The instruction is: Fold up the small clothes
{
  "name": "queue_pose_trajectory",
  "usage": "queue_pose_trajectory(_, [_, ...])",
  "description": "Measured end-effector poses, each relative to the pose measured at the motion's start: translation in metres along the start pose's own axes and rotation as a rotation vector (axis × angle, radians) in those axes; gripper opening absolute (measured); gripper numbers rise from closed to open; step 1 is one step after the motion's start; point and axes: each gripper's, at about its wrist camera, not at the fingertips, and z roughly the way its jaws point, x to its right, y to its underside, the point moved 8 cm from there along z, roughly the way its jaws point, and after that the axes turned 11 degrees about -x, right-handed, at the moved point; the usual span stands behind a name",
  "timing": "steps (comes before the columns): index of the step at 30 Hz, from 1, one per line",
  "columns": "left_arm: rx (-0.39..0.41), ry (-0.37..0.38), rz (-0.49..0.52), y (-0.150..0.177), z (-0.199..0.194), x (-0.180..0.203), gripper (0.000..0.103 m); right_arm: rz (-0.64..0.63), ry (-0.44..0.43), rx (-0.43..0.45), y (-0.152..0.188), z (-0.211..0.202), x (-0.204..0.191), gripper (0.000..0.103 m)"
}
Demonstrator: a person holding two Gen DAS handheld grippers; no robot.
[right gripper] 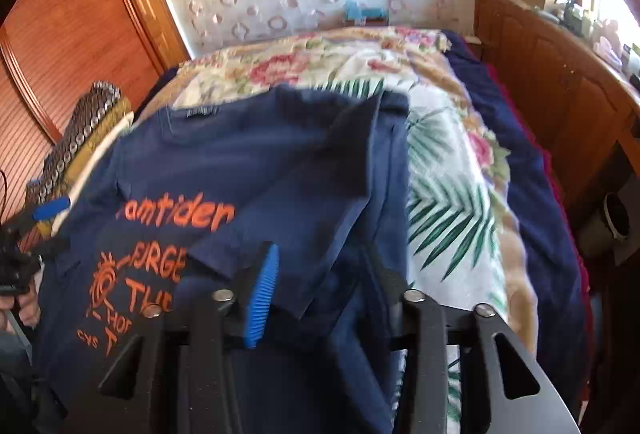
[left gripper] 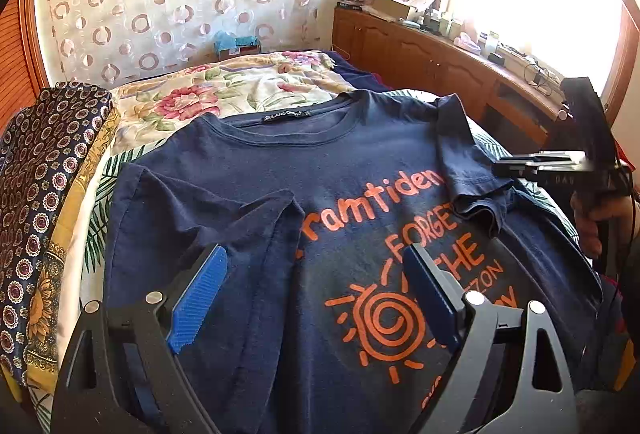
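A navy T-shirt (left gripper: 328, 170) with orange print lies front up on the bed, both sleeves folded inward. My left gripper (left gripper: 316, 274) is open just above its lower front, holding nothing. My right gripper (right gripper: 320, 274) shows at the shirt's right edge (right gripper: 304, 202); its blue left pad (right gripper: 262, 298) is visible, the right finger is hidden by cloth draped between the jaws. It also shows in the left wrist view (left gripper: 532, 164), beside the right sleeve (left gripper: 468, 178), fingers close together.
A floral bedspread (left gripper: 224, 90) covers the bed. A stack of patterned folded fabrics (left gripper: 44, 194) lies to the left of the shirt. A wooden cabinet (left gripper: 420, 50) with clutter runs along the right. A wooden wardrobe (right gripper: 60, 34) stands at the far left.
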Motion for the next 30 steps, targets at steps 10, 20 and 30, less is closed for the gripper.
queue_pose_trajectory(10, [0.003,-0.01,-0.028,0.004,-0.002,-0.013,0.09,-0.111,-0.046,0.033,-0.036,0.0,-0.025,0.002])
queue_pose_trajectory(20, [0.012,-0.037,-0.079,0.008,-0.008,-0.034,0.09,-0.287,-0.136,0.06,-0.116,0.016,-0.103,0.002])
queue_pose_trajectory(30, [-0.001,-0.046,-0.081,0.009,-0.002,-0.042,0.09,-0.238,-0.053,0.048,-0.132,0.05,-0.08,0.044])
